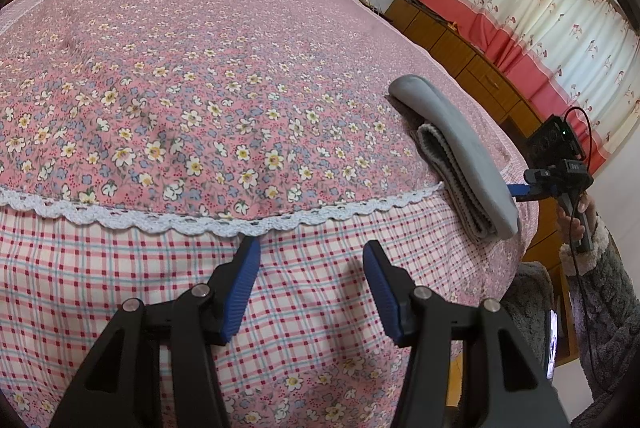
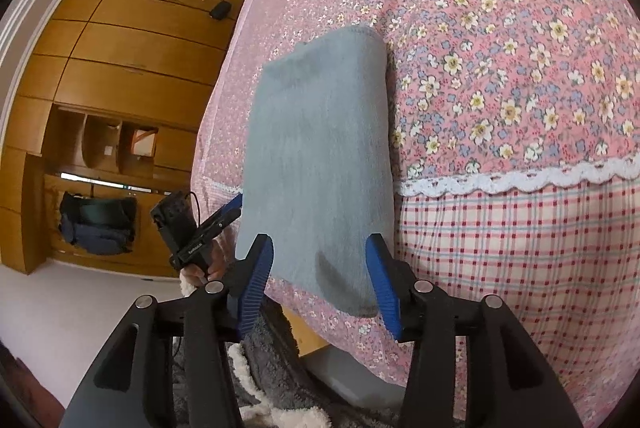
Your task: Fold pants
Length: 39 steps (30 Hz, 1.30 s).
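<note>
The folded gray pants (image 2: 320, 155) lie as a thick rectangular bundle at the edge of the bed (image 1: 200, 75), on the pink flowered bedspread near its white lace trim (image 1: 160, 218), with one end reaching past the trim toward the checked panel (image 1: 120, 288). From the left wrist view the bundle's open side shows stacked layers with a paler fleecy lining (image 1: 452, 179), while its rounded folded end (image 1: 404, 85) points up the bed. The left gripper (image 1: 308, 284) hovers over the checked panel with its blue pads spread wide and nothing between them; the flowered cover ahead of it is broad and flat with only soft wrinkles. The right gripper (image 2: 320, 280) also stands spread, its two blue pads flanking the near end of the pants, though whether either pad touches the cloth is hard to tell. In the right wrist view, just left of the bundle, the bed drops off to the white floor (image 2: 80, 308) and wooden cabinets (image 2: 120, 67). In the left wrist view the curtains (image 1: 540, 7) hang beyond the far bed edge. The pants hide the front fingers of the other gripper in each view, and the lens rim cuts off the corners.
</note>
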Motion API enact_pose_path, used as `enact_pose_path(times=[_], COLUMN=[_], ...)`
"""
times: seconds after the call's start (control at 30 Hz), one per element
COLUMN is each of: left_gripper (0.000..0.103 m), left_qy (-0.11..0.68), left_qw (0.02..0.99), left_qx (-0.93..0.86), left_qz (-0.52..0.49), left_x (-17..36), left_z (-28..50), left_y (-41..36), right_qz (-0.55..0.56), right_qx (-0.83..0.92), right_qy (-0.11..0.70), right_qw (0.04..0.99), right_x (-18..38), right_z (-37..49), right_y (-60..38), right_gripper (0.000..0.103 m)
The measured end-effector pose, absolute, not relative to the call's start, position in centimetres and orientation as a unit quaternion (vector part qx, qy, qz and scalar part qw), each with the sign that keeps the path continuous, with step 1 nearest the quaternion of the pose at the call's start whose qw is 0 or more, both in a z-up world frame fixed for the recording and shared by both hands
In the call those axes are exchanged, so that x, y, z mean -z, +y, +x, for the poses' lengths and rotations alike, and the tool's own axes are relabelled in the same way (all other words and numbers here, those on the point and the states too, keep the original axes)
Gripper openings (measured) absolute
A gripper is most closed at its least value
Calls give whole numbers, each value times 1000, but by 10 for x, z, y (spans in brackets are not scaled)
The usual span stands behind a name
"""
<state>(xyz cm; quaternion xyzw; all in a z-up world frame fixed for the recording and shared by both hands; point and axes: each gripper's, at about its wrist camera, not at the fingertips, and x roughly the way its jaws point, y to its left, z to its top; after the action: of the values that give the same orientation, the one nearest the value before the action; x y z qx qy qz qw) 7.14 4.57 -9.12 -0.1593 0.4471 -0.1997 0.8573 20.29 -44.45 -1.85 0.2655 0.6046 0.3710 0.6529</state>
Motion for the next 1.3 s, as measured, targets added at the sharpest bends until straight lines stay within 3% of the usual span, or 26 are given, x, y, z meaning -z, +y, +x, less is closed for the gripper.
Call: enact_pose_path(times=[0.3,0.57,0.63,0.67,0.73,0.9,1.07,1.3], left_gripper=[56,56,57,57,57,57,59,59], left_qy=[447,447,447,447,447,447,447,429], left_qw=[858,859,859,859,859,860,860,876], left_qx=[200,199,199,199,198,197,198,188], left_qz=[-157,-154,-153,-153,-153,-149,-147,-115], left_x=[91,91,91,91,91,91,89,66], left_z=[72,73,73,74,74,74,76,70], left_y=[46,46,45,45,44,43,39,15], right_qz=[272,254,266,292,323,380,391,217], right_qx=[-362,-373,-366,-362,-355,-345,-336,-267], right_qy=[613,630,627,621,616,586,587,560], right_qw=[648,632,634,631,625,627,624,753], right_x=[36,57,61,64,73,86,91,25], right_z=[199,188,191,191,188,164,164,154], right_y=[-454,-443,-445,-452,-461,-471,-476,-475], right_gripper=[57,57,50,40,32,27,27,50])
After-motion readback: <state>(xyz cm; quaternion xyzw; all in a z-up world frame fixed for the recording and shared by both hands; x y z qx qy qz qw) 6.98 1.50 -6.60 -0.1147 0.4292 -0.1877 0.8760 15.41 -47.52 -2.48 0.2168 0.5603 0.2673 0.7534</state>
